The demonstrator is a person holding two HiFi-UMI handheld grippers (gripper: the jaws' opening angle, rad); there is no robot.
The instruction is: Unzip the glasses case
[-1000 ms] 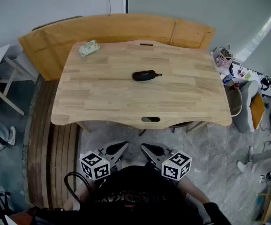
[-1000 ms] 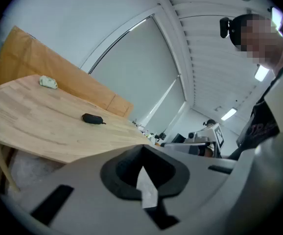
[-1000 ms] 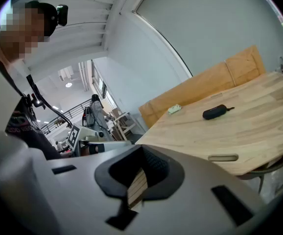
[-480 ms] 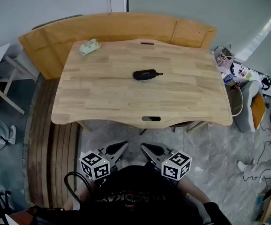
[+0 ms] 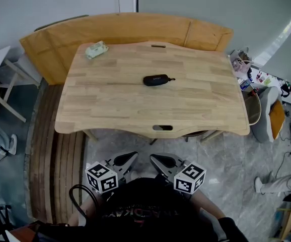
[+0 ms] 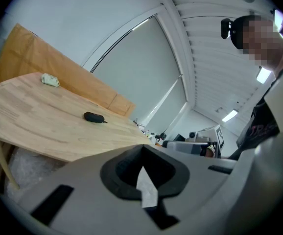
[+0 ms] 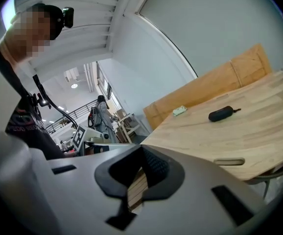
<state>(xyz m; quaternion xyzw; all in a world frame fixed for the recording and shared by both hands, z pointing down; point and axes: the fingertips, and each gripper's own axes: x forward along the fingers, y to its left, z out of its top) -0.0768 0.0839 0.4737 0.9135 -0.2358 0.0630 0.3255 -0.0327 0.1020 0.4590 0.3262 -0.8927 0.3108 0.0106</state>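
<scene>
The black zipped glasses case [image 5: 157, 79] lies near the middle of the wooden table [image 5: 110, 110], its pull tab pointing right. It also shows small and far off in the left gripper view as the case [image 6: 93, 117] and in the right gripper view as the case [image 7: 221, 113]. My left gripper [image 5: 134, 157] and right gripper [image 5: 153, 158] are held side by side close to my body, below the table's near edge and well short of the case. Both are shut with nothing between the jaws, as the left gripper [image 6: 142, 148] and right gripper [image 7: 144, 151] show in their own views.
A pale green packet [image 5: 96, 50] lies at the table's far left corner. A wooden bench back [image 5: 135, 29] curves behind the table. There is a slot [image 5: 161, 128] in the near edge. A folding chair [image 5: 4, 92] stands left; a bin [image 5: 253, 110] and clutter stand right.
Both grippers and the case have kept their places. Only a person's foot on the floor at the far right has shifted.
</scene>
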